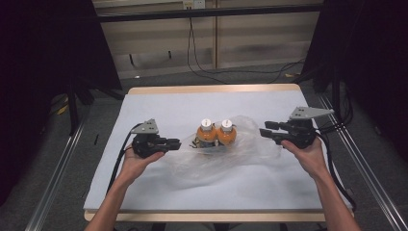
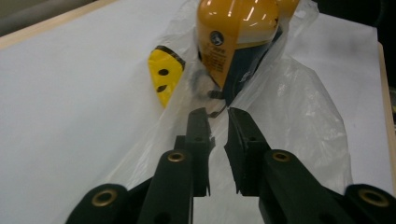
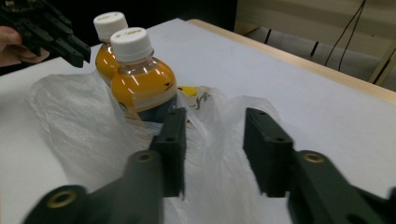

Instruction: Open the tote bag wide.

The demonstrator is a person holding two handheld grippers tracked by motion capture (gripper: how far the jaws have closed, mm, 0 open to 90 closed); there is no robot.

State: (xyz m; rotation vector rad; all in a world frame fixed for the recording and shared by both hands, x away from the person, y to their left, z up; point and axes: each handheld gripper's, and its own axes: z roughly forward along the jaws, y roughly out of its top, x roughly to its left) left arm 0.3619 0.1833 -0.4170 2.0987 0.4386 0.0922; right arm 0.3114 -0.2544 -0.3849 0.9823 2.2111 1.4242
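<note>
Two orange drink bottles with white caps [image 1: 206, 132] [image 1: 226, 132] stand side by side inside a clear plastic bag [image 1: 250, 144] on the white table cover [image 1: 159, 103]. My left gripper [image 1: 177, 143] lies at the bag's left edge, its jaws a narrow gap apart with bag film [image 2: 280, 107] running between them, just short of the near bottle [image 2: 233, 37]. My right gripper [image 1: 263, 129] hovers at the bag's right side. Its jaws [image 3: 215, 114] stand wide apart over loose film, facing the bottles [image 3: 142, 79]. The left gripper [image 3: 70, 49] appears beyond them.
A yellow tag with black dots [image 2: 163, 74] lies in the bag beside the bottles. The wooden table edge [image 1: 211, 88] runs along the far side, with cables [image 1: 202, 67] on the floor behind. Metal rails [image 1: 57, 168] flank the table.
</note>
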